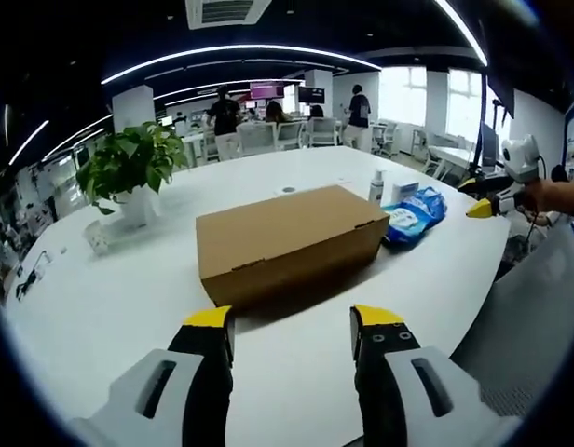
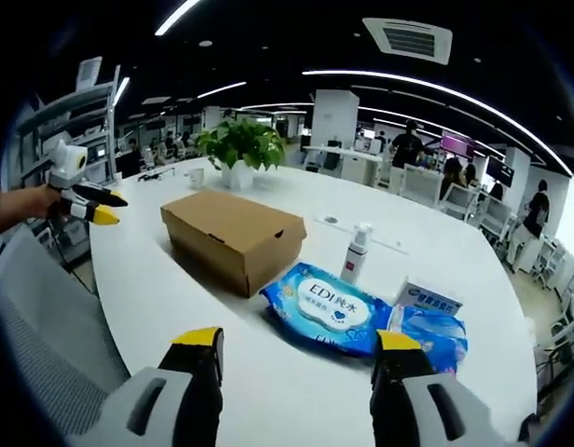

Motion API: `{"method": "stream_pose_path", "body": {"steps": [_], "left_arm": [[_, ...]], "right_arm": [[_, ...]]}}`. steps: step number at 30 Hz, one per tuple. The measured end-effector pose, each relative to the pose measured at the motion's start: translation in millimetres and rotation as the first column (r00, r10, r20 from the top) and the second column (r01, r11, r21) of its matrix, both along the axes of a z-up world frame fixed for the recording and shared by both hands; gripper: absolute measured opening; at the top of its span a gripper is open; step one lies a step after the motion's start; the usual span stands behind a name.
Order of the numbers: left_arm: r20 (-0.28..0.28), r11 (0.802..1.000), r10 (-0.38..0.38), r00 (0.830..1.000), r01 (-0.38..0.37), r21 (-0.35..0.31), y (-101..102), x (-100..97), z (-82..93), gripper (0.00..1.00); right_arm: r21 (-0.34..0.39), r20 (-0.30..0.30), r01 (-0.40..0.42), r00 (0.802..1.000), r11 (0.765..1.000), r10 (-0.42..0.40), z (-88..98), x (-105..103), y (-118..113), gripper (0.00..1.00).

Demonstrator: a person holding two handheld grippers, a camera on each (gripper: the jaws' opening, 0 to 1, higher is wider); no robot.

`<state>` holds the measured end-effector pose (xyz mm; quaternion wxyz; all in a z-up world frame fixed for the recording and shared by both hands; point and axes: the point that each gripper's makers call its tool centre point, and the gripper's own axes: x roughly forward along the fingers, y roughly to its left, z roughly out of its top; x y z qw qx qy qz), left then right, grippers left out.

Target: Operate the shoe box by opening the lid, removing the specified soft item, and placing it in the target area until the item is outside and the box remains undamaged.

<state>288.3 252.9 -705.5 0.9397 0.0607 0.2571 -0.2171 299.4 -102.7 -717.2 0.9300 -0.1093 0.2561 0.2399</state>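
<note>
A brown cardboard shoe box (image 1: 292, 242) lies on the white table (image 1: 129, 298) with its lid down, so its inside is hidden. My left gripper (image 1: 293, 321) stands open just short of the box's near side, holding nothing. In the right gripper view the same box (image 2: 233, 235) sits further off to the left, and my right gripper (image 2: 298, 340) is open over the table edge, near a blue wipes pack (image 2: 334, 307). Each gripper also shows in the other's view, held by a hand: the right gripper (image 1: 497, 200) and the left gripper (image 2: 87, 205).
Right of the box lie the blue wipes pack (image 1: 413, 216), a small white bottle (image 2: 357, 253), a small carton (image 2: 427, 296) and another blue pack (image 2: 441, 335). A potted plant (image 1: 129, 168) stands behind the box. A grey mesh chair (image 2: 45, 345) sits at the table edge. People stand far back.
</note>
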Motion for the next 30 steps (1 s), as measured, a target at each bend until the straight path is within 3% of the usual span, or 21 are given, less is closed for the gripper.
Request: {"method": "stream_pose_path", "body": {"steps": [5, 14, 19, 24, 30], "left_arm": [[0.035, 1.000, -0.016, 0.999, 0.015, 0.015, -5.9, -11.9, 1.9, 0.61], [0.080, 0.999, 0.017, 0.997, -0.013, -0.040, -9.6, -26.9, 3.5, 0.79], [0.077, 0.998, 0.044, 0.996, -0.040, -0.047, -6.7, -29.7, -0.2, 0.89], [0.074, 0.997, 0.061, 0.995, -0.057, -0.061, -4.6, -30.4, 1.6, 0.91], [0.090, 0.998, 0.061, 0.994, -0.058, -0.035, -4.3, -29.1, 3.4, 0.97]], "right_arm": [[-0.028, 0.020, -0.023, 1.000, 0.999, 0.024, -0.2, -14.9, -2.6, 0.73], [-0.033, 0.051, -0.005, 0.999, 0.999, 0.006, 3.6, -38.0, -7.2, 0.88], [-0.036, 0.042, 0.022, 0.999, 0.999, -0.020, 1.2, -42.5, -10.8, 0.90], [-0.032, 0.072, 0.052, 0.996, 0.998, -0.050, 7.0, -40.5, -17.4, 0.90], [-0.030, 0.066, 0.057, 0.996, 0.998, -0.055, 4.5, -40.1, -17.9, 0.90]]}}
